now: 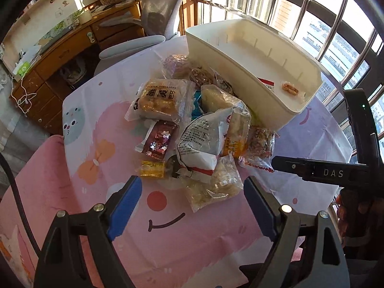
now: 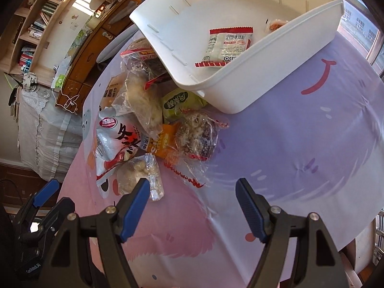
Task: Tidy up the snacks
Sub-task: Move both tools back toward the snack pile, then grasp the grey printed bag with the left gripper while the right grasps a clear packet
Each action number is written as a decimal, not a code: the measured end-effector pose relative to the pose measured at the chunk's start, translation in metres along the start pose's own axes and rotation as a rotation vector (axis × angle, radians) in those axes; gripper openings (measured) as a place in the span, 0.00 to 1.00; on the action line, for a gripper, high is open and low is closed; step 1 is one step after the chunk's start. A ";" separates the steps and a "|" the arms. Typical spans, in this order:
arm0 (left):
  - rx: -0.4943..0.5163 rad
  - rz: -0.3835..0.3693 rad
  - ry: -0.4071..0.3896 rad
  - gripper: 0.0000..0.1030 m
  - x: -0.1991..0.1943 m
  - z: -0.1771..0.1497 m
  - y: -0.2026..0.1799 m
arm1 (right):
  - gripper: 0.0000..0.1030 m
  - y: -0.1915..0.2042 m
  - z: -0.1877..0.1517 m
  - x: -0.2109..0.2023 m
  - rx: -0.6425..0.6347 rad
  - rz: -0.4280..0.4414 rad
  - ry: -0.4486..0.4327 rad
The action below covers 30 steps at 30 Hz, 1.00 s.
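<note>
While both hands hung over the heap, the left gripper (image 1: 189,206) stood wide apart, nothing held, nearest the clear crinkly bag of pale puffs (image 1: 213,187) at twelve o'clock. The right gripper (image 2: 192,204), apart too, had it at ten o'clock.
</note>
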<state>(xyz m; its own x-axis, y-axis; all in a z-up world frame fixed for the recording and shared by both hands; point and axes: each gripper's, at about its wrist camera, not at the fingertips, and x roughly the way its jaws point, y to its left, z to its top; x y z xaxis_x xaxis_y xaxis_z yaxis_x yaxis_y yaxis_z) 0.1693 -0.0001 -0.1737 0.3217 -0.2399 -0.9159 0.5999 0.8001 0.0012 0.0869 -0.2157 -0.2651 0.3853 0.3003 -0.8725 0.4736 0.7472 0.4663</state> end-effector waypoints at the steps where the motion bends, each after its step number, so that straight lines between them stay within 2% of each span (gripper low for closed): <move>1: 0.013 0.000 0.010 0.83 0.005 0.004 -0.001 | 0.72 0.000 0.002 0.002 0.001 -0.003 0.001; 15: 0.078 -0.007 0.073 0.84 0.067 0.036 -0.007 | 0.72 0.009 0.022 0.025 -0.052 -0.073 0.000; 23: 0.092 -0.016 0.086 0.84 0.093 0.047 -0.005 | 0.65 0.020 0.027 0.034 -0.090 -0.146 -0.033; 30: 0.100 -0.029 0.104 0.83 0.111 0.054 -0.001 | 0.59 0.019 0.032 0.043 -0.084 -0.163 -0.021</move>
<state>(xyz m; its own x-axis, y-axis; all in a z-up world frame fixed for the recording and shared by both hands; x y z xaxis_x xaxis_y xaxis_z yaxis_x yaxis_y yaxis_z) 0.2442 -0.0572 -0.2536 0.2286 -0.2001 -0.9527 0.6796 0.7335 0.0090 0.1383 -0.2075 -0.2890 0.3259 0.1598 -0.9318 0.4631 0.8323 0.3047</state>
